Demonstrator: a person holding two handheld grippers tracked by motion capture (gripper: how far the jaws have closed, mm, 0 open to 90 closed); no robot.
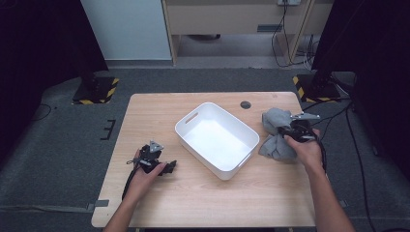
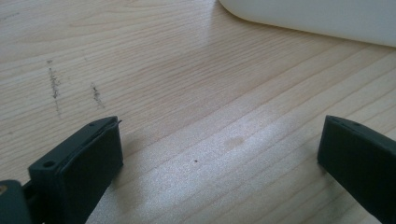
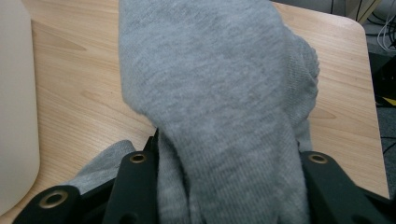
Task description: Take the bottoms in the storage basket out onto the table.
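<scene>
Grey cloth [image 1: 276, 135], crumpled heap, at about 3 o'clock on the counter [image 1: 212, 203], just beside the bin's right side. In the right gripper view the cloth [image 3: 215, 93] rises as a thick fold between the two black jaws and drapes away over the wood; both jaws press against its sides, so this tool is clamped on the cloth.

Counter: pale wood, rectangular, a small dark round hole [image 1: 245, 104] near its far edge at about 1 o'clock.

White bin [image 1: 239, 166]: rectangular plastic tub at the counter's centre, set at a slant, handle slots in its short walls. Its wall shows at the top of the left gripper view [image 2: 317, 16] and at the left edge of the right gripper view [image 3: 14, 116].

Right tool [image 1: 290, 129]: held in the right hand [image 1: 307, 152], at about 3 o'clock, on top of the cloth.

Left tool [image 1: 167, 167]: held in the left hand [image 1: 142, 176] at about 8 o'clock, well apart from the bin. Jaws wide apart, bare wood between them, low over the counter [image 2: 196, 116].

Faint dark scuff marks [image 2: 53, 84] on the wood ahead of the left tool.
</scene>
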